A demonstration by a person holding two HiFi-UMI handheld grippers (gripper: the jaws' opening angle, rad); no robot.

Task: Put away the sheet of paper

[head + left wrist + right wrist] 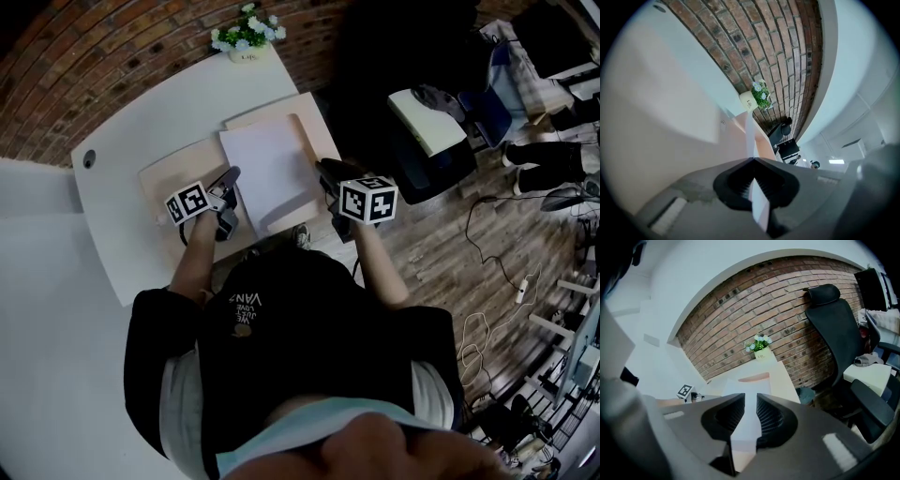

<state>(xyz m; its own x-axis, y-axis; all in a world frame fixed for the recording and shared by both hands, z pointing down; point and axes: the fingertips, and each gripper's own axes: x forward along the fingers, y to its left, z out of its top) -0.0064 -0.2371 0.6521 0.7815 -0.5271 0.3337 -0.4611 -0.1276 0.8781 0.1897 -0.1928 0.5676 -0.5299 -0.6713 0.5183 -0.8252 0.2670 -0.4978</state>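
The sheet of paper is lying over an open beige folder on the white table, between the two grippers. Its near edge is casting a shadow on the folder, so that part seems to be riding a little above it.

The left gripper is reaching in at the sheet's left edge. In the left gripper view its fingers are pressing together on the paper. The sheet is passing edge-on between them as a thin white strip and is running on toward the flowerpot at the brick wall.

The right gripper is sitting at the sheet's right edge. In the right gripper view its fingers are standing a narrow gap apart and are not pinching anything. The paper is showing through that gap and beyond the tips, lying flat on the folder. I cannot tell whether the fingers are touching the sheet's edge.

The flowerpot is standing at the far end of the table, well apart from both grippers. A black office chair is standing off to the right by the wall.
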